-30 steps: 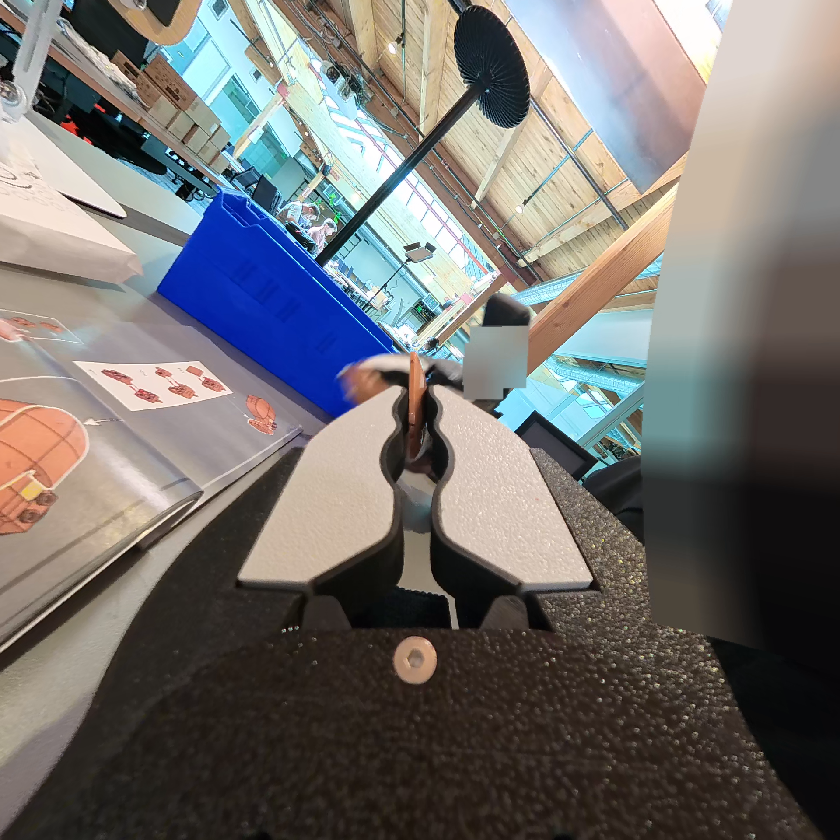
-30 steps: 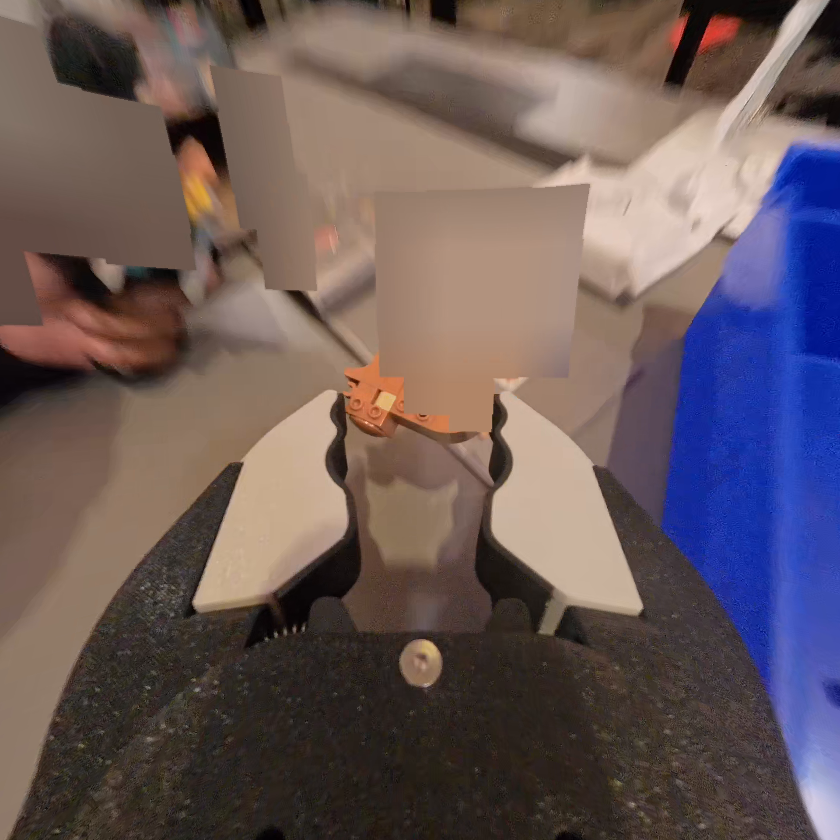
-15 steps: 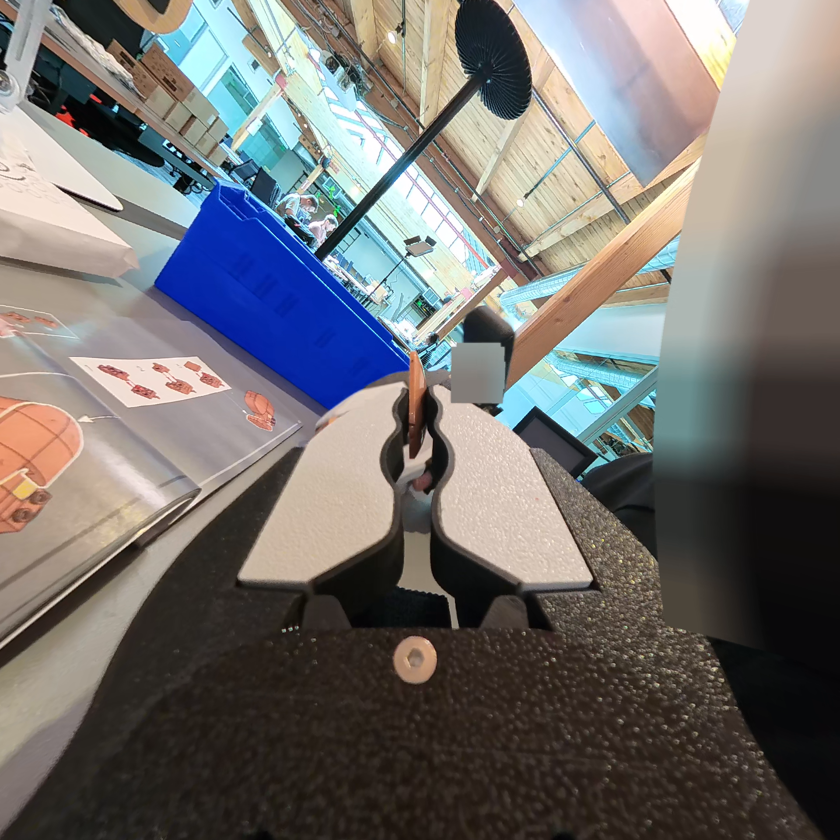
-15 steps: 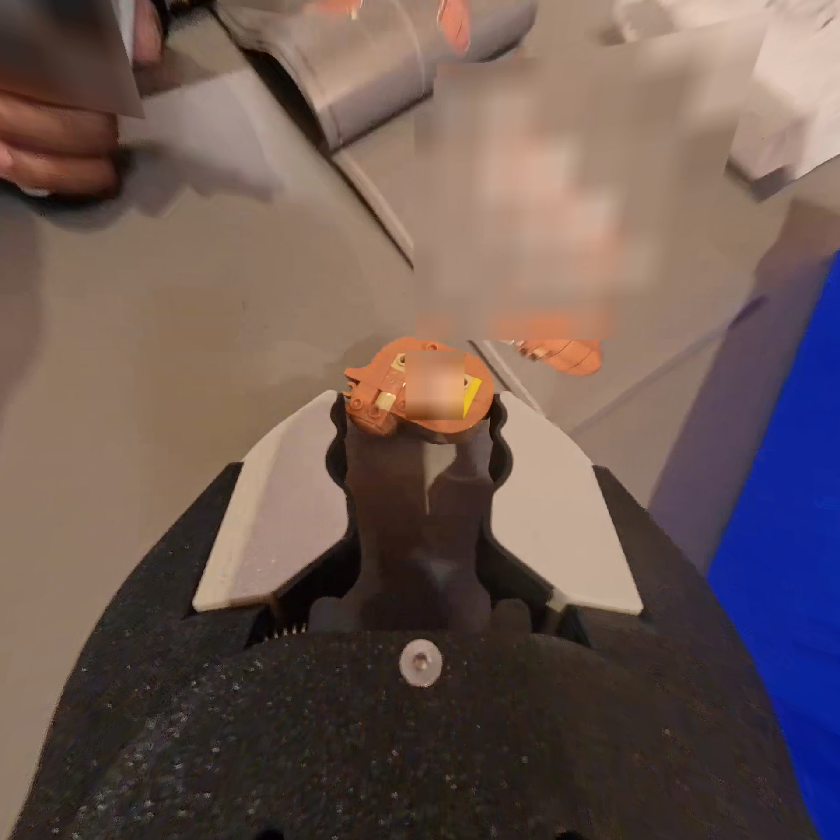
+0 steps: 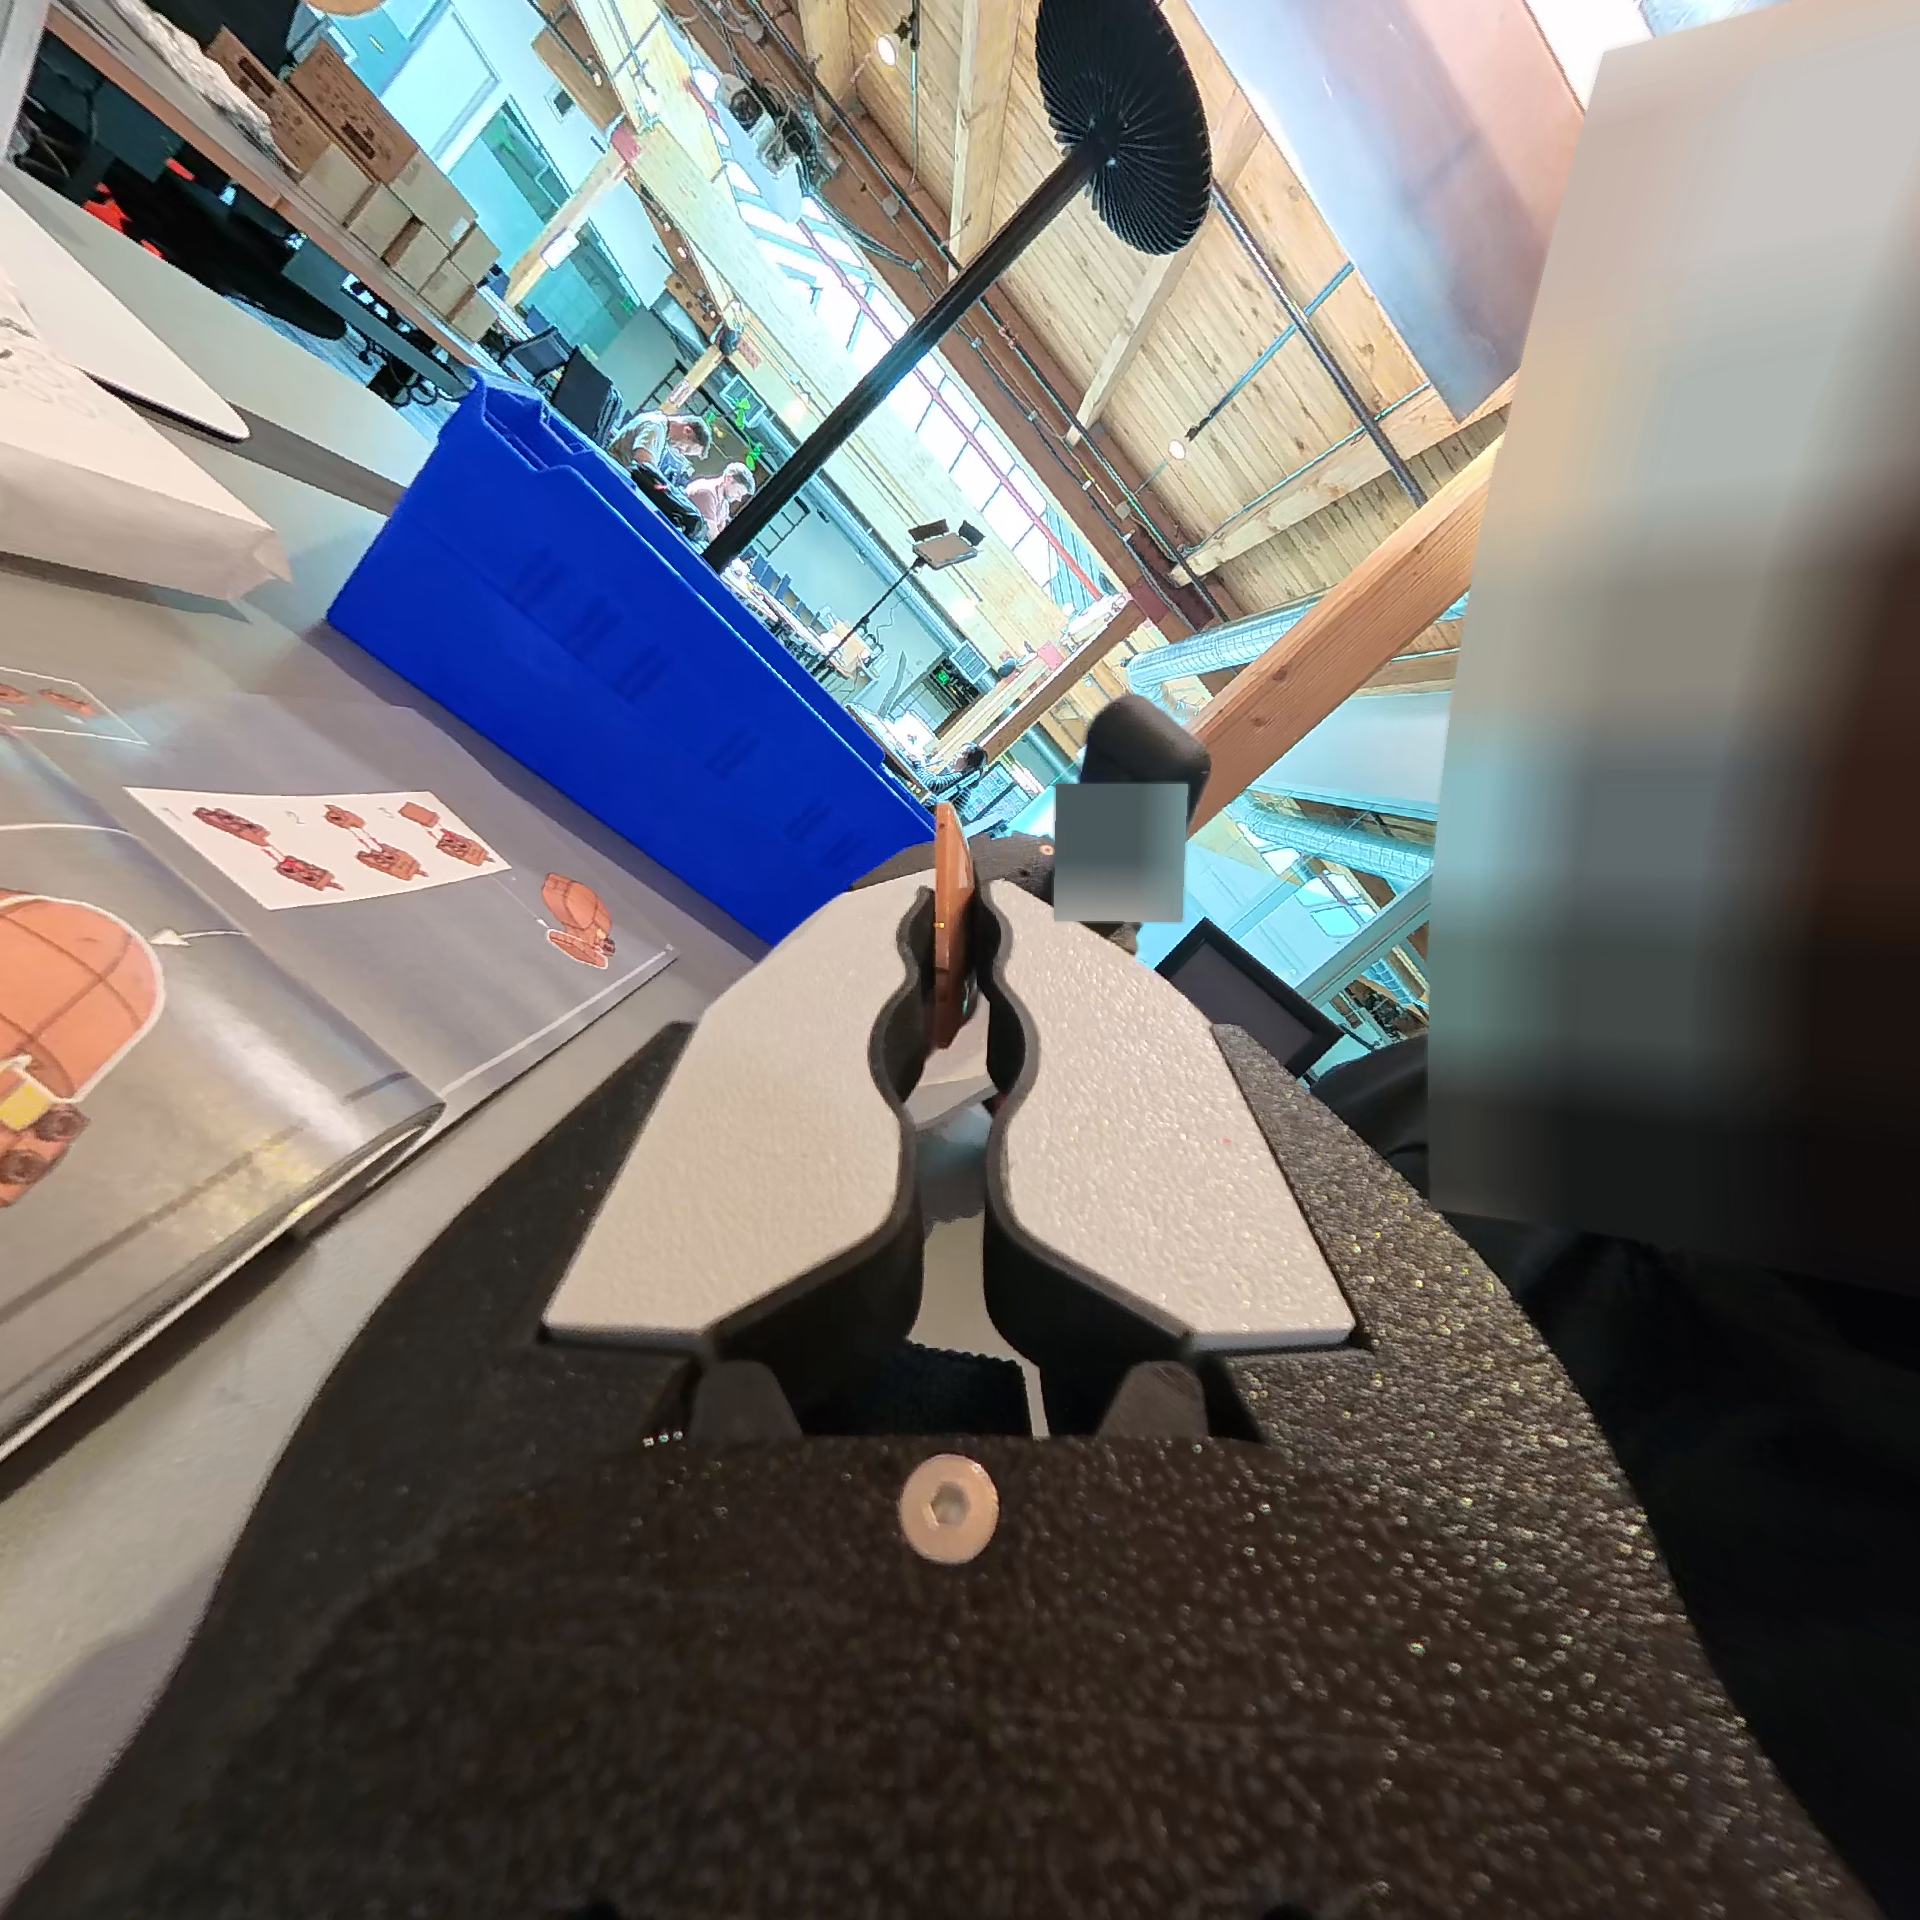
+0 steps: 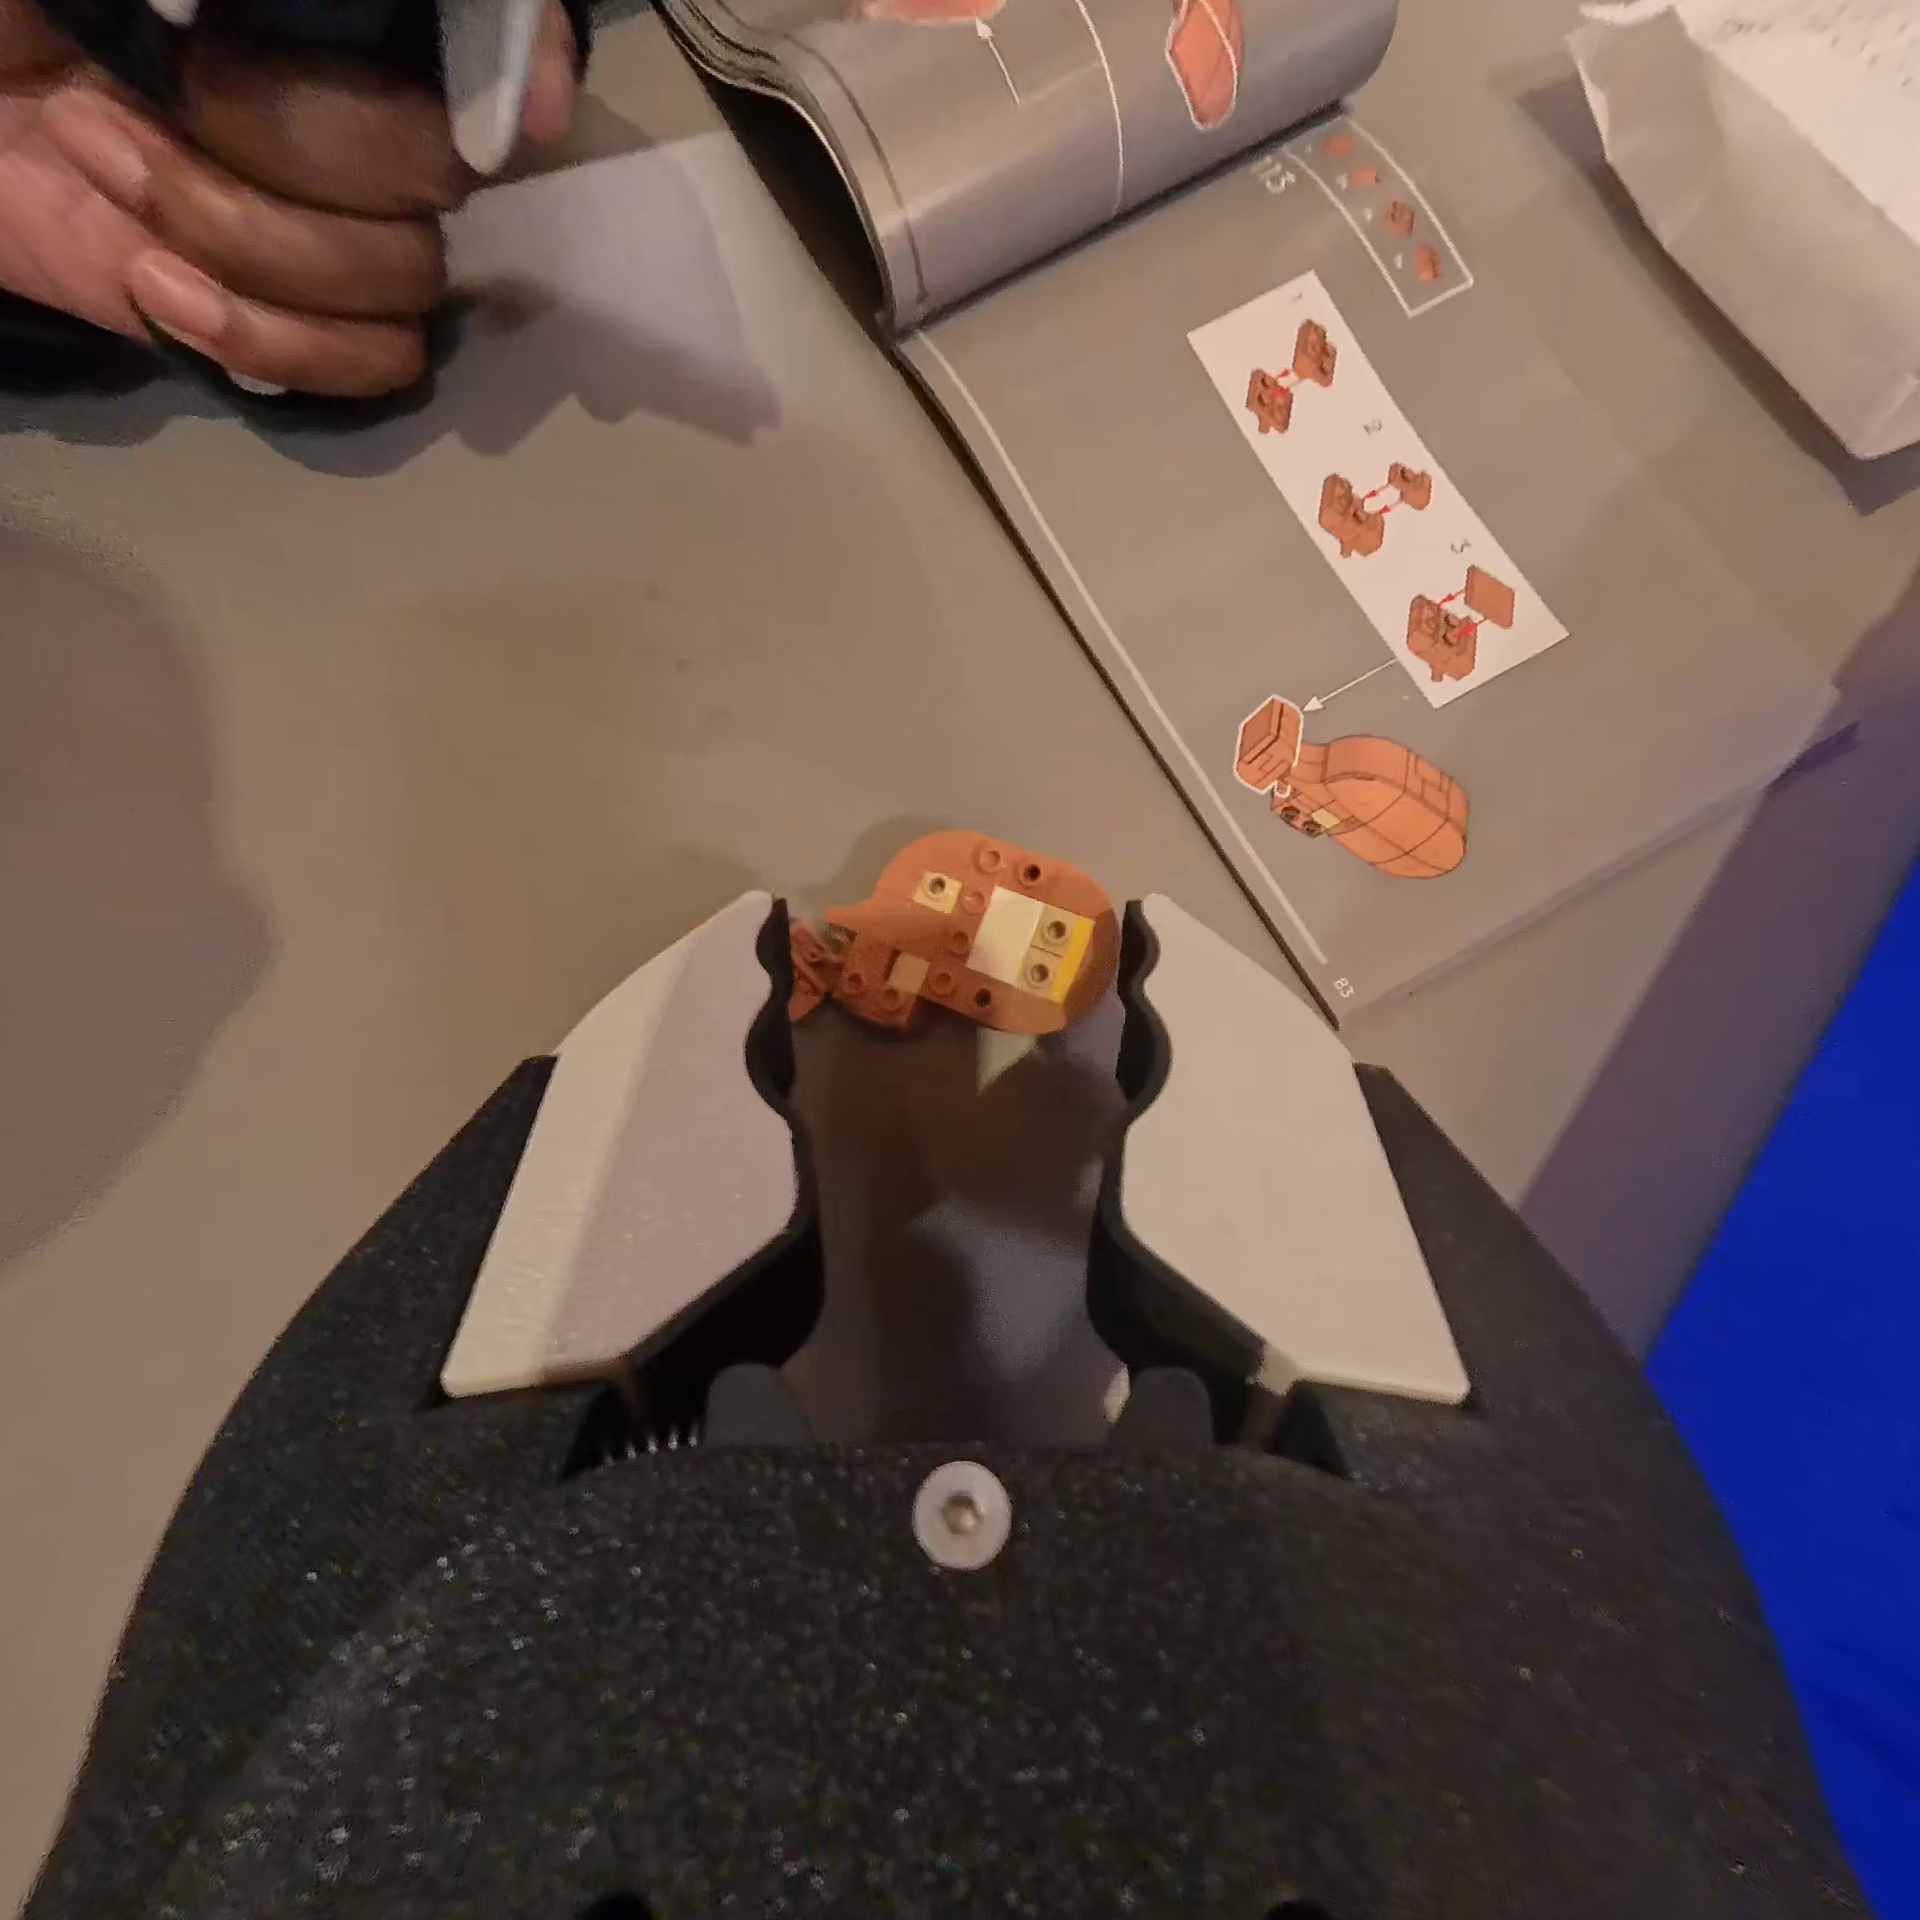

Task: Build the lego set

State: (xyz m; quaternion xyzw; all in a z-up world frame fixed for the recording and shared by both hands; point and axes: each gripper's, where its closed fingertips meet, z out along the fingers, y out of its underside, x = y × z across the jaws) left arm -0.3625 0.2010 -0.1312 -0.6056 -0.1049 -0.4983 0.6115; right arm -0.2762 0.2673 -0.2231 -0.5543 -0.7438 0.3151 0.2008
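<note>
Two grippers, both loaded: my left gripper [image 5: 954, 925] pinched a thin orange lego plate [image 5: 950, 914] edge-on, ready to attach. My right gripper [image 6: 951, 935] clamped the rounded orange lego body [image 6: 977, 940] studs-up above the grey table [image 6: 520, 748], near the open instruction booklet [image 6: 1226, 499] for reference.
</note>
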